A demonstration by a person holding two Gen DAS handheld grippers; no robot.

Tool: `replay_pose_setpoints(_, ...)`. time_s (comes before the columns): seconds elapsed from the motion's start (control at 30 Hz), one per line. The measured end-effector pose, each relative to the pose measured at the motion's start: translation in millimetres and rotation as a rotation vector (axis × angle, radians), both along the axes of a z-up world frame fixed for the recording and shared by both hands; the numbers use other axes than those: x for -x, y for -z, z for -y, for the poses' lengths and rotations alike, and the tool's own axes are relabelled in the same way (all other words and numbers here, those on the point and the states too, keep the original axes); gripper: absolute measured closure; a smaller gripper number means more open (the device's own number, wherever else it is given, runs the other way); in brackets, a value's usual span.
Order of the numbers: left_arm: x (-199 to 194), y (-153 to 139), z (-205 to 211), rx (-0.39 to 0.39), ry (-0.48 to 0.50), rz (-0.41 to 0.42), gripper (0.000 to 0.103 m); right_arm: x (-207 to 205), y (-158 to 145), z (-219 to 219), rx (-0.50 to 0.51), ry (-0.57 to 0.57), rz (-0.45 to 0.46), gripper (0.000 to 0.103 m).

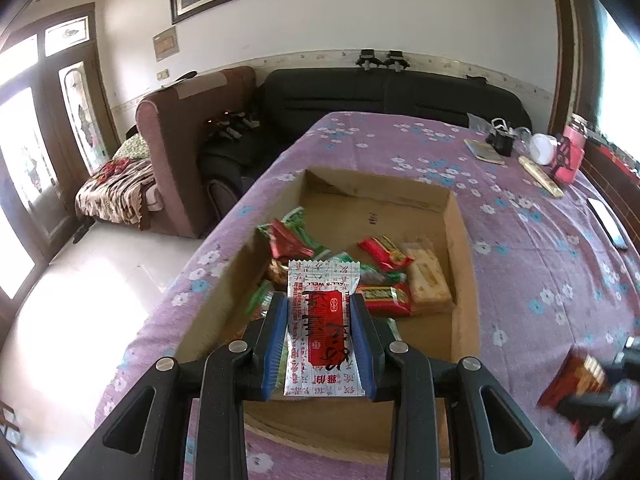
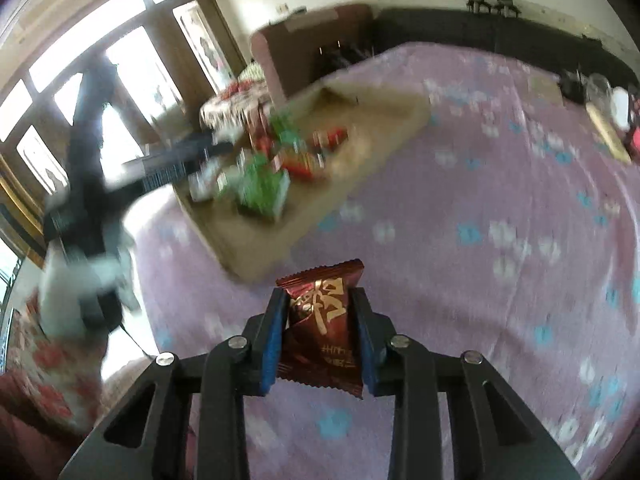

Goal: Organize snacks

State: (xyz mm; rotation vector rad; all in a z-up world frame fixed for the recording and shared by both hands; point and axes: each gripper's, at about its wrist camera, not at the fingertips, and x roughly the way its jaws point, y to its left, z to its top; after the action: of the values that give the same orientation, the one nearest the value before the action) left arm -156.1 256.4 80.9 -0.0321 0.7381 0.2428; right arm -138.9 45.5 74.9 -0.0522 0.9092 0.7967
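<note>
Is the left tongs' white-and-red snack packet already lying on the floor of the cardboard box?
No: the white-and-red snack packet is clamped in the left tongs, held above the cardboard box.

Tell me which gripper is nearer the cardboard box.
Left. The left gripper holds a white snack packet over the cardboard box; the right gripper, clamping a maroon packet, is off to the box's side.

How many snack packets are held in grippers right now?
2. A white-and-red printed packet sits in the left gripper above the cardboard box; a dark red foil packet sits in the right gripper over the purple floral tablecloth.
</note>
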Motion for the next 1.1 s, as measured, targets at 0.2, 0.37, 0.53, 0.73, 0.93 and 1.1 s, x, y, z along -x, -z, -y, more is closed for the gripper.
replay_pose_setpoints(0.2, -12.5, 6.6, -17.4, -0.032, -0.037, -0.026, 0.07, -26.6, -14.9, -53.3, -0.034, -0.021, 0.046, 0.071)
replay_pose_setpoints(0.37, -26.3, 15.2, -28.0, -0.046, -0.054, -0.051, 0.069, -50.6, 1.3, -84.5, 0.003, 0.012, 0.039, 0.071)
replay_pose_setpoints(0.53, -32.3, 19.5, -29.1, -0.054, -0.059, -0.057, 0.036, -65.5, 10.5, -97.5, 0.03, 0.056, 0.065, 0.07)
replay_pose_setpoints(0.73, -28.5, 18.4, -25.6, -0.053, -0.045, -0.05, 0.028, -64.1, -2.5, -82.2, -0.007, 0.107, 0.126, 0.06)
replay_pose_setpoints(0.93, -14.9, -1.3, -13.7, -0.062, -0.034, 0.032, 0.027, -63.4, -0.8, -56.2, -0.016, 0.18, 0.108, 0.057)
replay_pose_setpoints(1.1, 14.1, -39.2, 8.1, -0.206, -0.085, 0.217, 0.01, -54.5, 2.4, -39.3, -0.023, 0.219, 0.11, 0.057)
